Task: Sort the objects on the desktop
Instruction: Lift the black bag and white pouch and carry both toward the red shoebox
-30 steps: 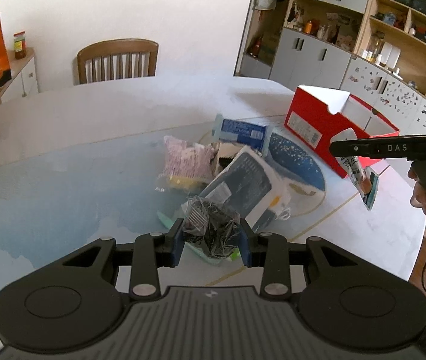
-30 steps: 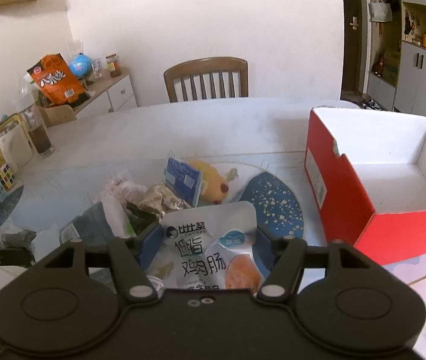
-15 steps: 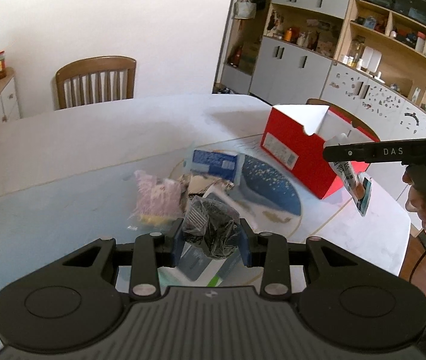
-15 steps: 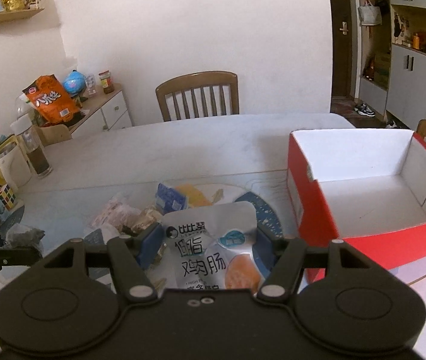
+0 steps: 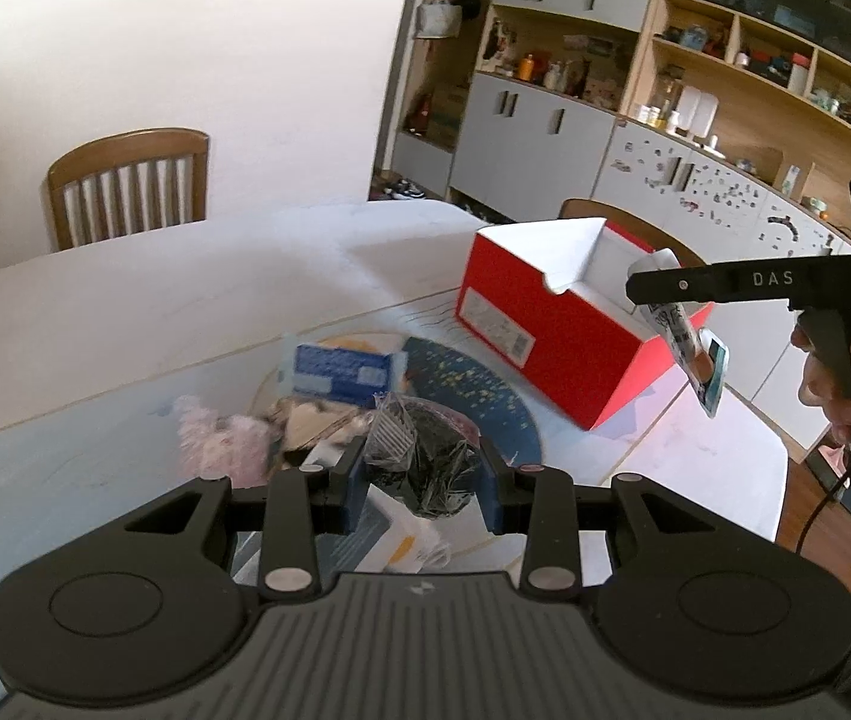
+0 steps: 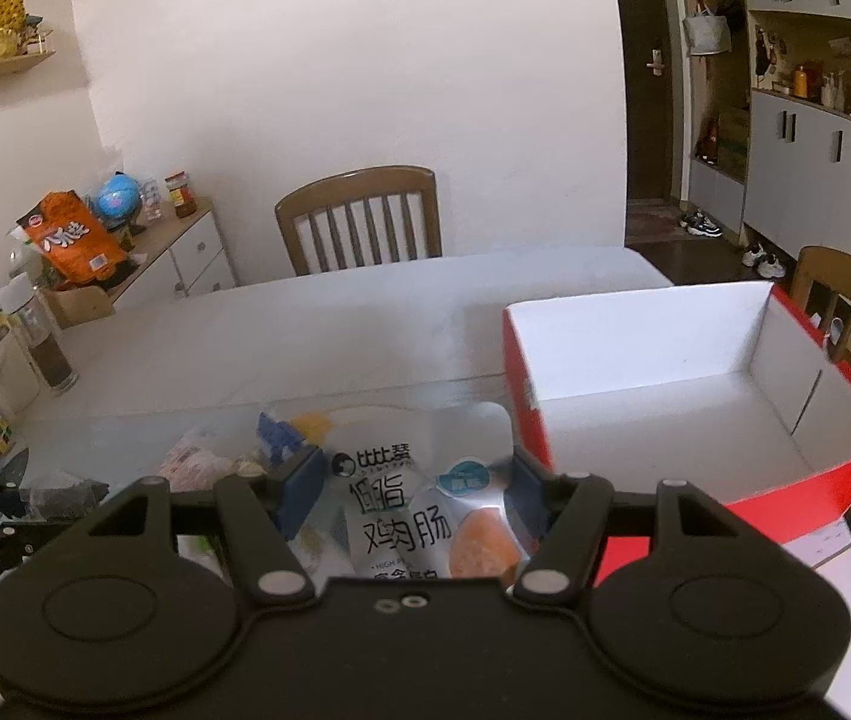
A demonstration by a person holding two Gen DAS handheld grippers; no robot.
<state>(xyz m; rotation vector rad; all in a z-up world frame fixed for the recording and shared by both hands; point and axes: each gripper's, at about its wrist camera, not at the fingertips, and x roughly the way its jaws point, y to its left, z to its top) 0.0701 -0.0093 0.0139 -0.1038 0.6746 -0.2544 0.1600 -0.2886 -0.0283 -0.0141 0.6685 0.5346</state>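
A: Your right gripper (image 6: 410, 501) is clamped on the white sausage pouch (image 6: 425, 510), lifted at the lower centre, so it clears the red box (image 6: 530, 414) wall.

B: And your left gripper (image 5: 419, 489) pinches the crinkled dark bag (image 5: 425, 468) above the pile.

A: The box's white floor at mid-right looks empty; swing right over the near wall.

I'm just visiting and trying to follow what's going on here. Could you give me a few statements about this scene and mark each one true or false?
1. The left gripper holds a clear bag of dark stuff. True.
2. The right gripper is empty. False: it grips a white snack pouch.
3. The red box already holds several items. False: its white inside is bare.
4. A blue packet lies on the table. True.
5. The box is closed. False: it is open-topped.
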